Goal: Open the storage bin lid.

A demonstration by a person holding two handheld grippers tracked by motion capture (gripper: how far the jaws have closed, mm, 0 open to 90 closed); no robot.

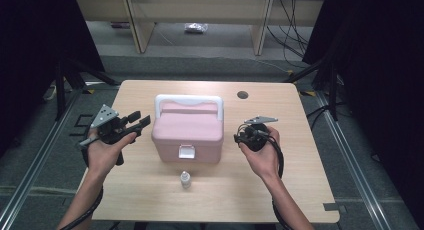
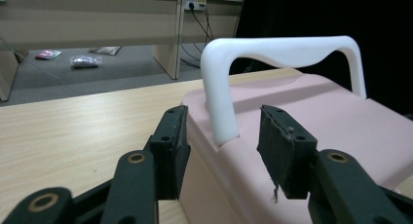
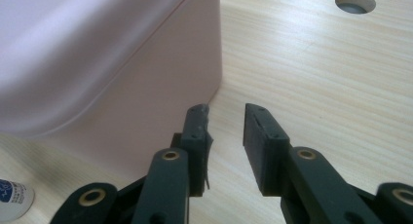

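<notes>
A pink lidded box point(image 1: 187, 132) with a white carry handle point(image 1: 188, 100) and a white front latch point(image 1: 186, 151) stands mid-table. My left gripper point(image 1: 141, 123) hovers just off the box's left side, jaws open and empty. In the left gripper view, the left gripper point(image 2: 224, 136) frames the near foot of the white carry handle point(image 2: 219, 102) on the pink lid point(image 2: 316, 112), without touching it. My right gripper point(image 1: 240, 137) sits by the box's right side. Seen from the right gripper view, the right gripper point(image 3: 226, 121) is open over bare wood beside the pink box wall point(image 3: 160, 78).
A small white bottle point(image 1: 185, 179) stands on the wooden table point(image 1: 280, 190) in front of the box; the bottle point(image 3: 12, 199) also shows at the right gripper view's lower left. A cable hole point(image 1: 242, 95) lies at the back right. Desks and cables stand on the floor beyond.
</notes>
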